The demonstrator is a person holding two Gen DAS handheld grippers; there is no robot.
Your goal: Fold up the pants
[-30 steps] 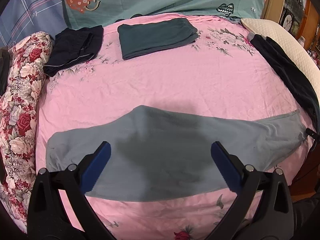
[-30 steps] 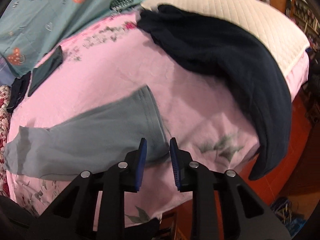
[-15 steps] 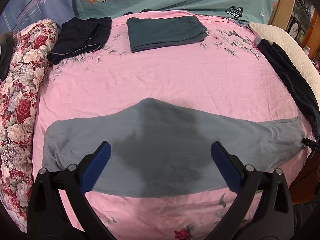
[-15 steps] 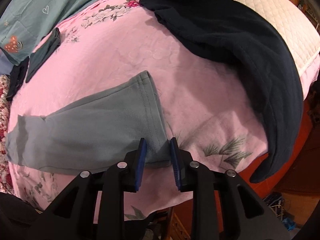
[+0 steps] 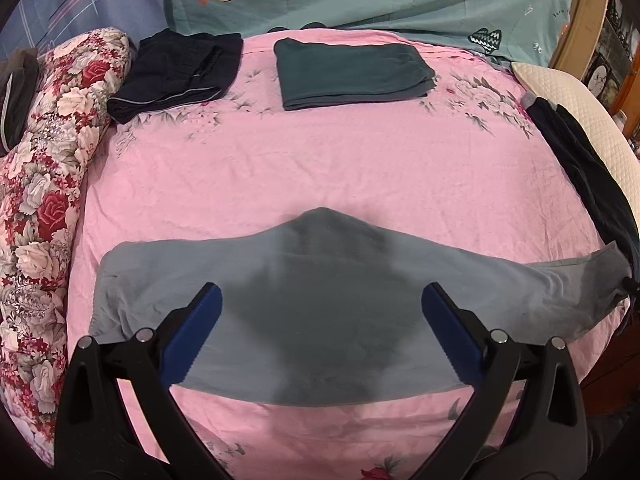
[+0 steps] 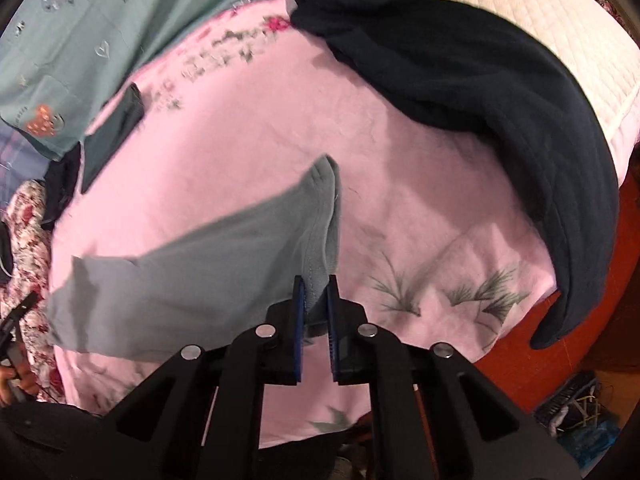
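On the pink sheet (image 5: 320, 168) | grey pants (image 5: 320, 300) lie spread across the near side | right gripper (image 6: 316, 312) pinches their right-end hem, lifted off the sheet | left gripper (image 5: 320, 320) spread wide above their middle, gripping nothing | dark garment (image 6: 480, 80) at right

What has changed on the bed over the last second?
The right gripper has closed on the end of the grey pants and lifted it off the pink sheet. The left gripper stays open above the pants. The two folded garments at the far edge have not moved.
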